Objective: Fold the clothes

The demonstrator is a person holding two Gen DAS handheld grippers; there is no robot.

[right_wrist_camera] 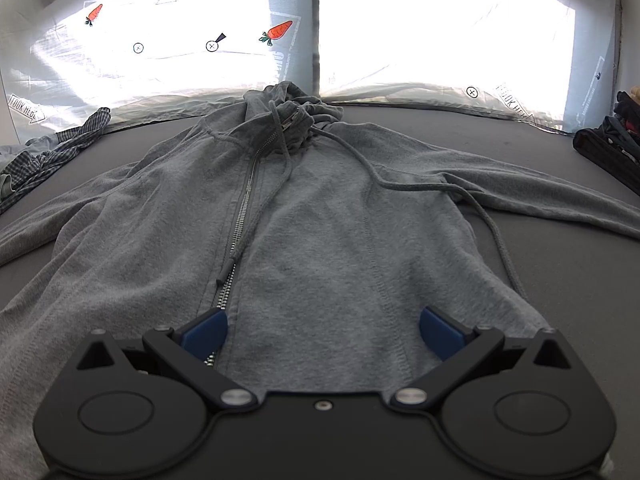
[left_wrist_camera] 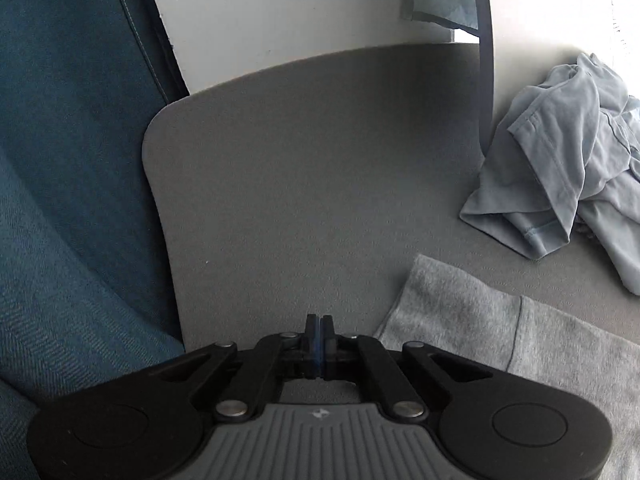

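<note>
- Left wrist view: my left tongs (left_wrist_camera: 319, 322) are fully closed with nothing between them, hanging over bare grey worktop (left_wrist_camera: 312, 168). The edge of the grey hoodie (left_wrist_camera: 492, 332) pokes in at lower right, just beside the tips. A crumpled light blue garment (left_wrist_camera: 560, 168) sits further back on the right, and there's a teal cushion (left_wrist_camera: 72, 140) along the left side.
- Right wrist view: my right tongs (right_wrist_camera: 323, 330) are wide open over the hoodie's hem, gripping nothing. The hoodie lies flat, zip side up, hood bunched at the far end, sleeves spread to both sides. A checked garment (right_wrist_camera: 48, 152) lies far left, dark clothes (right_wrist_camera: 612, 140) far right.
</note>
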